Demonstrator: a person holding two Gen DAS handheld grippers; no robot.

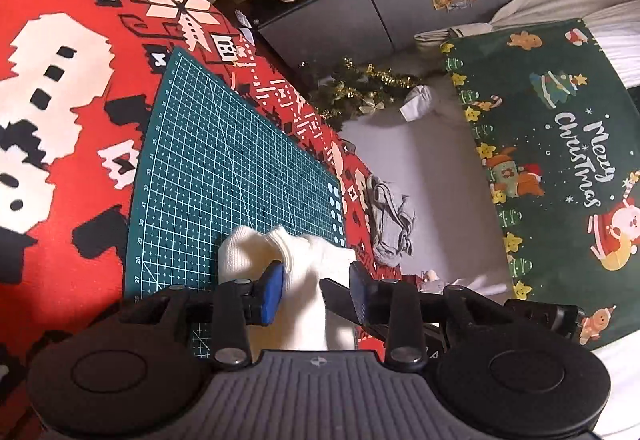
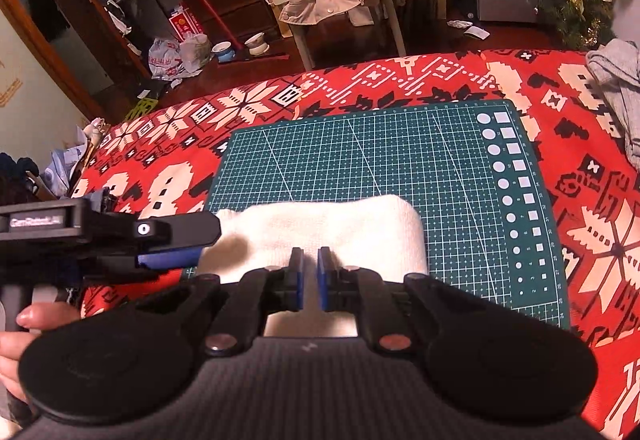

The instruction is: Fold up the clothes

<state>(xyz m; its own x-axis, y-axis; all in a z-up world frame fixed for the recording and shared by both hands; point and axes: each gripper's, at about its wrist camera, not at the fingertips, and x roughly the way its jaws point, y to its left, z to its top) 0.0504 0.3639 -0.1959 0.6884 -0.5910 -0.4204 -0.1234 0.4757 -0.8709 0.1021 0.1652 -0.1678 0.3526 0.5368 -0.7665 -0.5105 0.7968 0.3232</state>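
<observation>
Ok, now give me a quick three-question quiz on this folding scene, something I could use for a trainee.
1. True or false: the white cloth lies on the green cutting mat.
2. Where is the grey garment? A: on the mat. B: on the red patterned cover, off to the side of the mat. C: on the chair.
3. Fill in: the jaws of the left hand-held gripper are ____, with white cloth between them.

Key: 1 true. 2 B. 3 open.
</observation>
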